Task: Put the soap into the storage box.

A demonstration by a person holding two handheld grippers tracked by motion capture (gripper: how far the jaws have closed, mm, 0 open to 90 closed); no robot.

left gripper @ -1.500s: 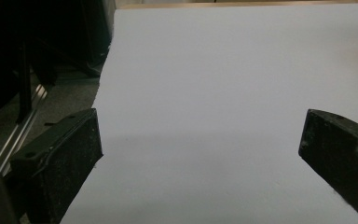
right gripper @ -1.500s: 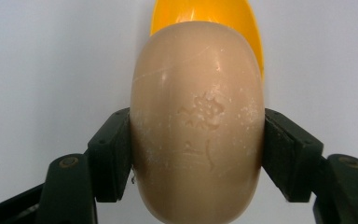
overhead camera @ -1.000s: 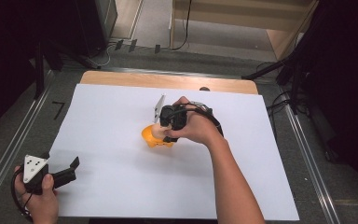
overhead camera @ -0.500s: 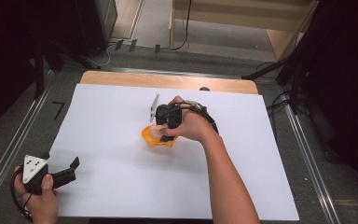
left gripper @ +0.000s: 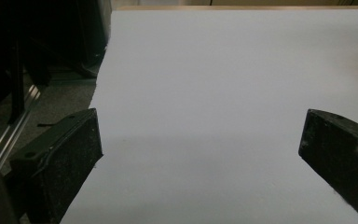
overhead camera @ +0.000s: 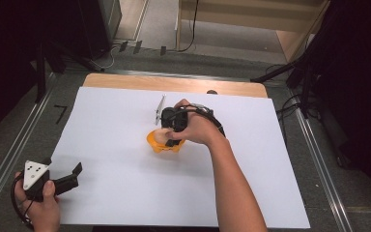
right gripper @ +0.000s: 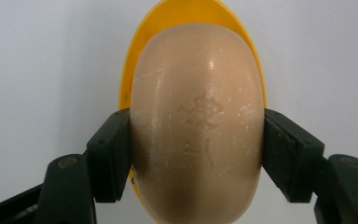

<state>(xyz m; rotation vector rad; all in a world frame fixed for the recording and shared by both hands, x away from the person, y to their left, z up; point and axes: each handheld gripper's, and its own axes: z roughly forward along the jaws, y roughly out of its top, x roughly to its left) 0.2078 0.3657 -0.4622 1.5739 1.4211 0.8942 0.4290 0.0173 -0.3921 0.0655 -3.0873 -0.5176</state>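
Soap (right gripper: pixel 197 126) sits in the yellow dish (right gripper: pixel 191 14), pinched on both sides by the right gripper (right gripper: pixel 197 156) jaws. It looks hard and slippery, so hold its middle. The left gripper (left gripper: pixel 200 154) jaws are spread, well apart from the dish.

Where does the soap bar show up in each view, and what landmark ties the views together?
High view: the soap lies just left of centre on the yellow dish, under the right gripper.
Left gripper view: the soap is not in it.
Right gripper view: the soap sits at centre, clamped between both jaws above the dish.
Shared landmark: the white sheet.
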